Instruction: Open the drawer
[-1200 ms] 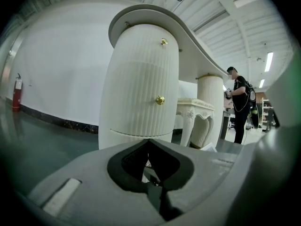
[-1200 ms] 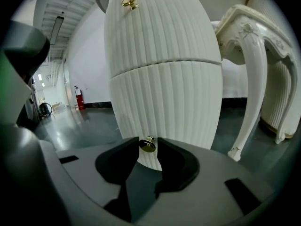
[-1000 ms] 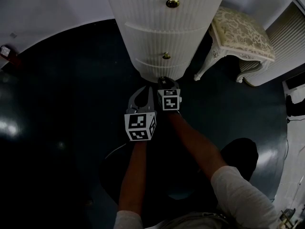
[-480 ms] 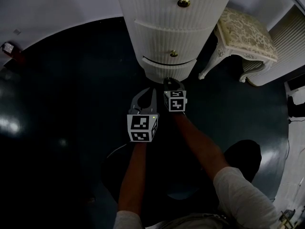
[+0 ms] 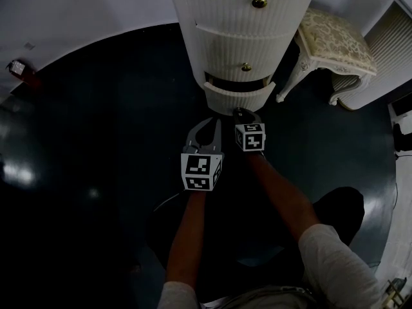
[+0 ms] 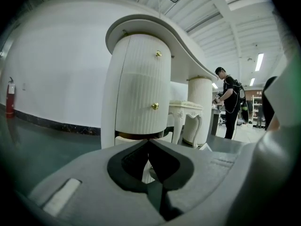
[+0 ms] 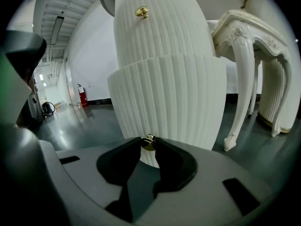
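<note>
A white ribbed cabinet (image 5: 238,24) holds stacked drawers with brass knobs. Its bottom drawer (image 5: 238,99) stands pulled partly out, with a dark gap above its front. My right gripper (image 5: 244,112) is shut on that drawer's brass knob (image 7: 148,142), which sits pinched between the dark pads; its jaws have closed a little further on it just now. The drawer's curved front (image 7: 164,102) fills the right gripper view. My left gripper (image 5: 215,122) hovers just left of the right one, short of the drawer, shut with nothing in it (image 6: 149,141).
An ornate white stool (image 5: 335,40) with a patterned cushion stands right of the cabinet, its carved leg (image 7: 248,79) close to the drawer. A person (image 6: 230,105) stands far off beyond the cabinet. A fire extinguisher (image 6: 10,98) is by the left wall. Dark glossy floor surrounds everything.
The bottom drawer has slid out of the cabinet, from flush to partly open. Both grippers have moved back towards me, the right one keeping hold of the knob.
</note>
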`<state>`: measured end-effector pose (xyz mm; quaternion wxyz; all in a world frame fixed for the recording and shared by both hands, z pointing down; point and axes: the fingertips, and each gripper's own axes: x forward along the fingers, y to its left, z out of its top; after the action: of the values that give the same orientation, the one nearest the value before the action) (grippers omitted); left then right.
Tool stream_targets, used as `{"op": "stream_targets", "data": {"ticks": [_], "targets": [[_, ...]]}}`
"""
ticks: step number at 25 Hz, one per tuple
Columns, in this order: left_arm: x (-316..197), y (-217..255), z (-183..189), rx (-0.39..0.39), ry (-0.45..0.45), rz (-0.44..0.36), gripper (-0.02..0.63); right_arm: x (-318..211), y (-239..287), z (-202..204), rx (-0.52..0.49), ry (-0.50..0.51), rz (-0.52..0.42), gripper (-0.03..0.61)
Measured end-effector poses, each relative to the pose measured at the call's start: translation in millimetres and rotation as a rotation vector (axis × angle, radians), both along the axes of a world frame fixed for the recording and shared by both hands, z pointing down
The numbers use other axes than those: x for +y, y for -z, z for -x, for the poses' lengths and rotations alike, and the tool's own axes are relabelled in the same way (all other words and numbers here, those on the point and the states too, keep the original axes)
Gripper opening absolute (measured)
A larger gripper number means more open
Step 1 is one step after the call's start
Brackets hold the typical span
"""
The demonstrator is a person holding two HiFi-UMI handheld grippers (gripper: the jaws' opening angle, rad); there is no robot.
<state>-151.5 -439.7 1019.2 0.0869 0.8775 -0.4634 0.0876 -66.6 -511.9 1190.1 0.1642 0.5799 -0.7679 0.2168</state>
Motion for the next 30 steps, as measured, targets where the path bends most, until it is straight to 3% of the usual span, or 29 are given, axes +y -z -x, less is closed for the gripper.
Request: {"op": "stream_targets", "data": {"ticks": [17, 24, 30], "targets": [[41.0, 14.9, 0.5, 0.025, -0.074, -0.023, 0.009, 58.9, -1.1, 6.4, -0.01, 0.029, 0.046, 0.106], [46.5, 0.7, -3.2, -0.035, -0.106, -0.016, 0.009, 75.9, -3.6, 6.5, -0.013, 0.041, 0.072, 0.106], [41.7, -6.6, -8.3, -0.025, -0.117, -0.012, 0.009, 89.4, -6.1, 9.1, -0.027, 0.023, 0.086, 0.106]]}}
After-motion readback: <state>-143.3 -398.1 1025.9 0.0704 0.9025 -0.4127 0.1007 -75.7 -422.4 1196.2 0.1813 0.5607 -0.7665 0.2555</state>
